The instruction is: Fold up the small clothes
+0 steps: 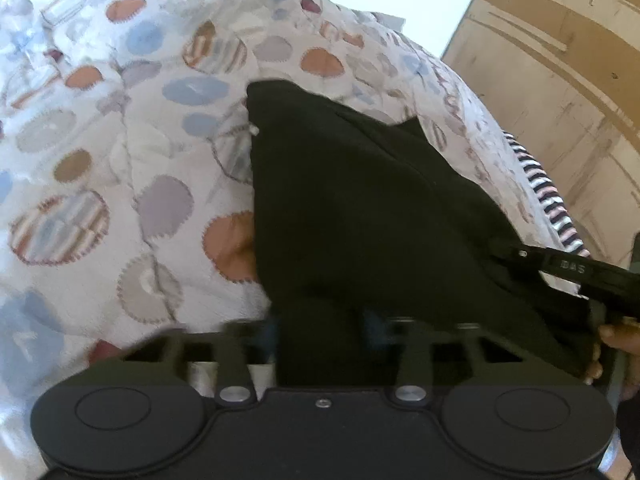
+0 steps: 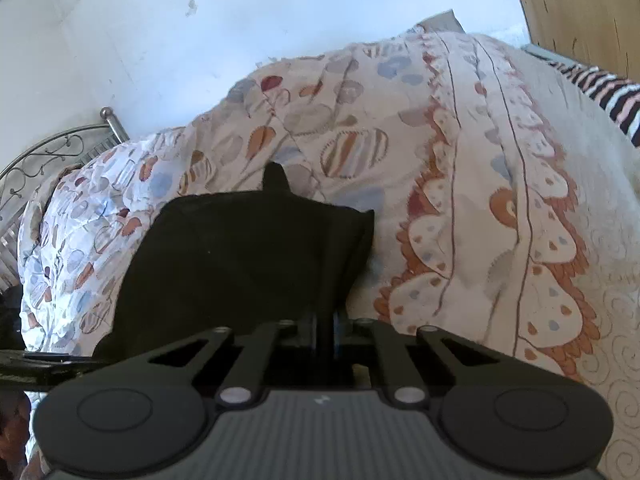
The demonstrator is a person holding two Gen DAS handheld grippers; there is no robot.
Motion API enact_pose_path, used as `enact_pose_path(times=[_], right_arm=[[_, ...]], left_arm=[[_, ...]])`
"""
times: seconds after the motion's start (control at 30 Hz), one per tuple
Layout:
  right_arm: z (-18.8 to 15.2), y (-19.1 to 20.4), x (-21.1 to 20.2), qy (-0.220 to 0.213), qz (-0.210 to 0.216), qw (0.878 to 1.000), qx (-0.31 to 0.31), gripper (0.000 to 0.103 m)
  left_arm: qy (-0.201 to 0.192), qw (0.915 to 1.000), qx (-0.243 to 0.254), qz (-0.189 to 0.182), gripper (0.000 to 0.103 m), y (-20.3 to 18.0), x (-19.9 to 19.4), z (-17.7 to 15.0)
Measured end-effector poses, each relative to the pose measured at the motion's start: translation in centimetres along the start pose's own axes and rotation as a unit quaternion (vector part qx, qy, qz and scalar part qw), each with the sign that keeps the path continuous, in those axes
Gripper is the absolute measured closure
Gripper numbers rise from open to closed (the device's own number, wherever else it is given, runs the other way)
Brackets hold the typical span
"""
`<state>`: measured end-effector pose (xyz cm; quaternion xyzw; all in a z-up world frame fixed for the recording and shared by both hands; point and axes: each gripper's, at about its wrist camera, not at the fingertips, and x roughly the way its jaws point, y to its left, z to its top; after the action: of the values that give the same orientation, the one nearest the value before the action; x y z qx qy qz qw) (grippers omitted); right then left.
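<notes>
**Black garment pinched at two edges over a patterned quilt**

The black garment (image 1: 360, 208) lies spread on the bed straight ahead of both tools, its near edge drawn up into them. In the left wrist view the cloth runs down between the fingers of the left gripper (image 1: 320, 332); the jaws stand drawn in against the fabric, clenched on it. In the right wrist view the right gripper (image 2: 324, 320) has its jaws brought nearly together, with a fold of the same black garment (image 2: 240, 256) nipped between them, so it too is grasping the cloth.

From the left tool, the other gripper's dark finger reaches in from the right side and meets the garment's right edge, and fingers of a hand (image 1: 616, 340) show just behind it.

Under the garment lies a quilt (image 1: 120, 160) printed with orange, blue and grey rounds; from the right tool it stretches ahead and to the right, with a scalloped orange border (image 2: 500, 240). A striped cloth (image 2: 612, 92) sits at the quilt's far right edge. A metal scrollwork bed end (image 2: 52, 160) stands far to the left, before a pale wall (image 2: 200, 20).
</notes>
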<state>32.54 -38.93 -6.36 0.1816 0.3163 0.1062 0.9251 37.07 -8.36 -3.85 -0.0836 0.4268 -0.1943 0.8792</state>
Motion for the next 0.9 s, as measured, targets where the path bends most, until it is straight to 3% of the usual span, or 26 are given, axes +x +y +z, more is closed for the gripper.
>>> enact_pose_path(times=[0.1,0.27,0.6,0.77,0.9], right_arm=[[0.7,1.3,-1.1,-0.023,0.01,1.0,-0.007,0.096],[2.2,5.3,-2.6,-0.054,0.022,0.997,-0.049,0.096],[4.0,13.5,-4.2,-0.144,0.067,0.982,-0.1,0.096],[2.5,16.4,-2.2,-0.131,0.092,0.982,-0.1,0.096],[0.6,16.1,0.1,-0.078,0.088,0.99,-0.078,0.096]], left_arm=[[-0.008,0.9999,0.003,-0.006,0.094,-0.3,-1.0,0.7],[-0.051,0.9971,0.056,-0.007,0.095,-2.0,-4.2,2.4],[-0.136,0.9822,0.121,0.047,0.095,-2.0,-11.8,4.7],[-0.148,0.9763,0.129,0.091,0.095,0.0,-14.3,3.0],[-0.12,0.9869,0.065,0.086,0.095,3.4,-14.0,-0.1]])
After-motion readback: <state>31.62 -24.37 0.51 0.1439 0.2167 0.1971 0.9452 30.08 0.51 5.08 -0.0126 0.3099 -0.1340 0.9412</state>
